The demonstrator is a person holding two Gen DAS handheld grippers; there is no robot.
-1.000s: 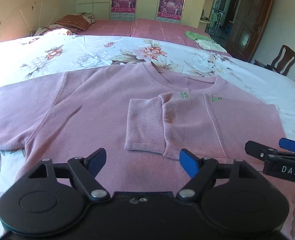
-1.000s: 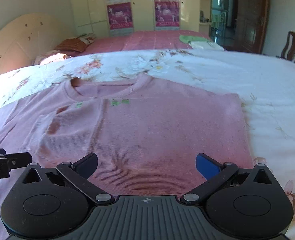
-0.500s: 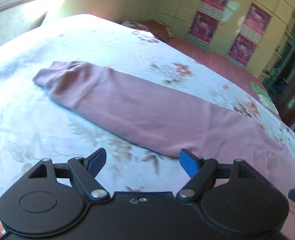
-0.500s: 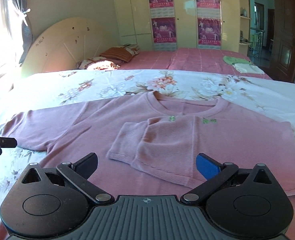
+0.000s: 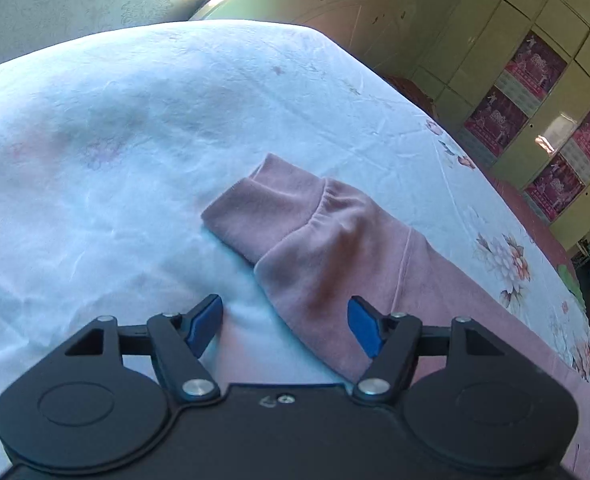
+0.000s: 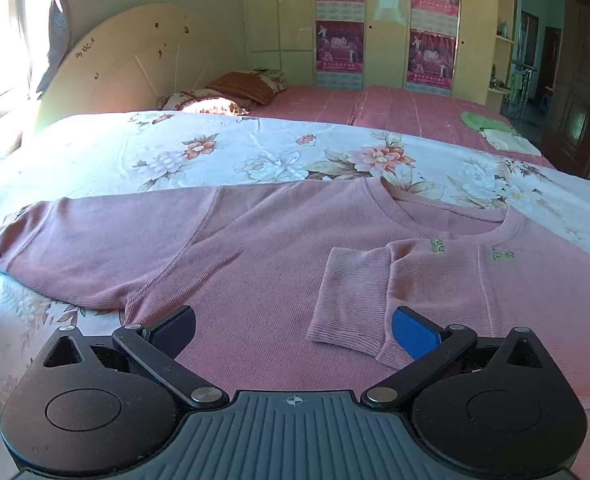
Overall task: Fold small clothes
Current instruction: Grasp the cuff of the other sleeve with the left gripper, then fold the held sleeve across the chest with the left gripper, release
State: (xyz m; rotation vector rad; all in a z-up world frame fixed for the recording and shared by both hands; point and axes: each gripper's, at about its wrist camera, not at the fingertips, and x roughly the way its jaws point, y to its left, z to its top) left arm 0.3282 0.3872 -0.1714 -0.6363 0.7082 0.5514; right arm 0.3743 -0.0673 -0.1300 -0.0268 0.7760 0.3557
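Pink ribbed long-sleeved knit top (image 6: 255, 264) lies flat on floral white bedsheet (image 6: 223, 156), 1 sleeve already folded across chest. Left gripper (image 5: 285, 320) w/ jaws closing over the outstretched sleeve cuff (image 5: 263, 204), not yet pinching fabric. Right gripper (image 6: 295, 330) spread wide, nothing between.

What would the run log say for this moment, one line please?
stage: second sleeve fold | left gripper: closing over pink knit sweater's outstretched sleeve, nothing pinched | right gripper: open above sweater body | other sleeve: folded in
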